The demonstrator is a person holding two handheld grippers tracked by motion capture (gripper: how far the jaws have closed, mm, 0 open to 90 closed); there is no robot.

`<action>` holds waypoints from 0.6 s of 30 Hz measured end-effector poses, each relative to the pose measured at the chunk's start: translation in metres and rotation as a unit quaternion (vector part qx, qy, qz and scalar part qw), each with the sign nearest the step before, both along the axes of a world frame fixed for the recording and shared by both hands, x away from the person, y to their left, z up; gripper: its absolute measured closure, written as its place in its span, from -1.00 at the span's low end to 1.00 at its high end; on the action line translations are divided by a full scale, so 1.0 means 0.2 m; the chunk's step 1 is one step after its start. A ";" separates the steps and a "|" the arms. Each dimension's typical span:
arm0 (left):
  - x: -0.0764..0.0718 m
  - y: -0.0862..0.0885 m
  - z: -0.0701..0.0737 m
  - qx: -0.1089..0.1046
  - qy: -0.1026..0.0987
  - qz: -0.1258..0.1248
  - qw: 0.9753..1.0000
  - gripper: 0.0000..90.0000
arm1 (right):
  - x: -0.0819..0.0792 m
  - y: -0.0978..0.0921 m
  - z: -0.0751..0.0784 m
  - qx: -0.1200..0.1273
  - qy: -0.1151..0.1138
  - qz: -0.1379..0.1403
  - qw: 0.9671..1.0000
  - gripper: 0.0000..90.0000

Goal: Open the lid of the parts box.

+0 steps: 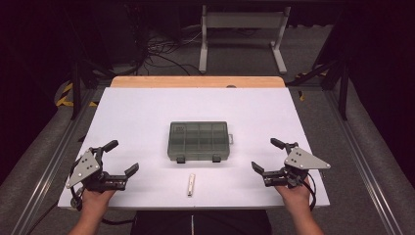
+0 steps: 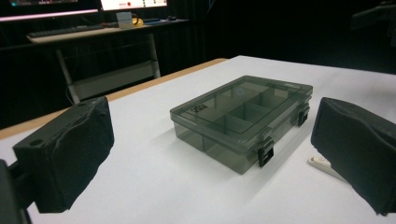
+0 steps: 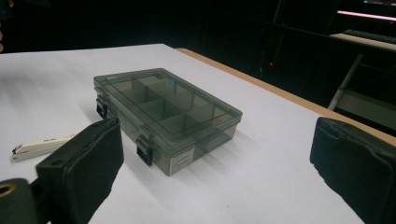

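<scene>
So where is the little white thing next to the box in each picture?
High view: the white clip lies near the table's front edge, just before the grey box.
Left gripper view: its tip peeks out low on the right, beside the right jaw.
Right gripper view: it lies at the left, above the left jaw.
Shared landmark: the box's two black latches.

Smoky grey box (image 1: 199, 141) (translucent), white table (image 1: 137, 117), black claws

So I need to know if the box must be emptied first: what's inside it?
Through the closed, see-through lid, the box shows only dividers forming compartments, and those look empty. The two black latches at the front hide small bits of the front wall.
</scene>
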State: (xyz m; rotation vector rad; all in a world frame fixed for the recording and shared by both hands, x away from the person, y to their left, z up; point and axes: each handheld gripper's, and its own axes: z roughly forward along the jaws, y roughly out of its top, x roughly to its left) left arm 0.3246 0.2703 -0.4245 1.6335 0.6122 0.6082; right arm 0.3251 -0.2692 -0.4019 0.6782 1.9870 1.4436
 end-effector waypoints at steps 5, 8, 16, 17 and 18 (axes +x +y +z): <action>0.01 0.01 0.00 -0.014 0.008 0.002 1.000 -1.00 | 0.01 0.00 0.00 -0.005 0.005 -0.001 1.000 -0.93; 0.01 0.00 -0.01 -0.012 0.007 0.000 1.000 -1.00 | 0.01 0.00 0.00 -0.001 0.009 0.000 1.000 -0.93; 0.01 -0.01 -0.01 -0.001 0.011 0.000 1.000 -0.99 | 0.01 0.01 0.00 0.006 0.015 0.011 1.000 -0.97; 0.01 -0.01 -0.01 -0.001 0.012 -0.001 1.000 -0.99 | 0.01 0.01 0.00 0.006 0.015 0.011 1.000 -0.97; 0.01 -0.01 -0.01 -0.001 0.012 0.000 1.000 -0.99 | 0.01 0.02 0.00 0.007 0.015 0.012 1.000 -0.97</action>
